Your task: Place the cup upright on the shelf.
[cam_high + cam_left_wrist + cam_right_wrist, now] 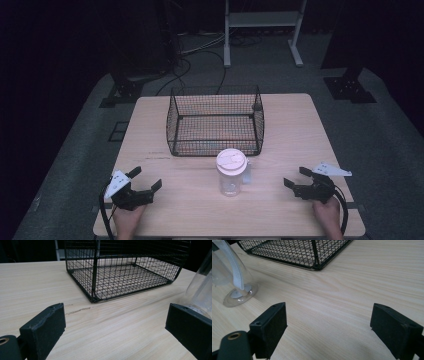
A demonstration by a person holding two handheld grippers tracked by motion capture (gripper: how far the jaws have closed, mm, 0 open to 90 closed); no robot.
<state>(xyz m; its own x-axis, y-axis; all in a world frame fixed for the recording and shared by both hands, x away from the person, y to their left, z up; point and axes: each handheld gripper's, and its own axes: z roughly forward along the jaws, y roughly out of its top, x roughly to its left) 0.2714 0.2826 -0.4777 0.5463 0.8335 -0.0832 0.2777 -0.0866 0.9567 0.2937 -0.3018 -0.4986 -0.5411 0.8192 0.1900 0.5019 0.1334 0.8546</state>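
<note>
Bottle (201, 293) top cut off; basket (294, 252) far side too.

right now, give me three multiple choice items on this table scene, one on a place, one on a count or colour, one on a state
1. Where does the clear cup with the pink lid stand?
A. inside the wire basket
B. on the table in front of the wire basket, between the two grippers
C. on the floor

2. What colour is the basket's wire?
A. white
B. red
C. black

3. How do the jaws of the left gripper and the right gripper stand?
A. both open, holding nothing
B. both shut on the cup
C. left shut on the basket, right open

Answers:
1 B: the high view shows the cup upright on the wooden table, just on the near side of the basket.
2 C: the mesh looks black in every view.
3 A: each gripper view shows its jaws spread wide over bare wood.
</note>
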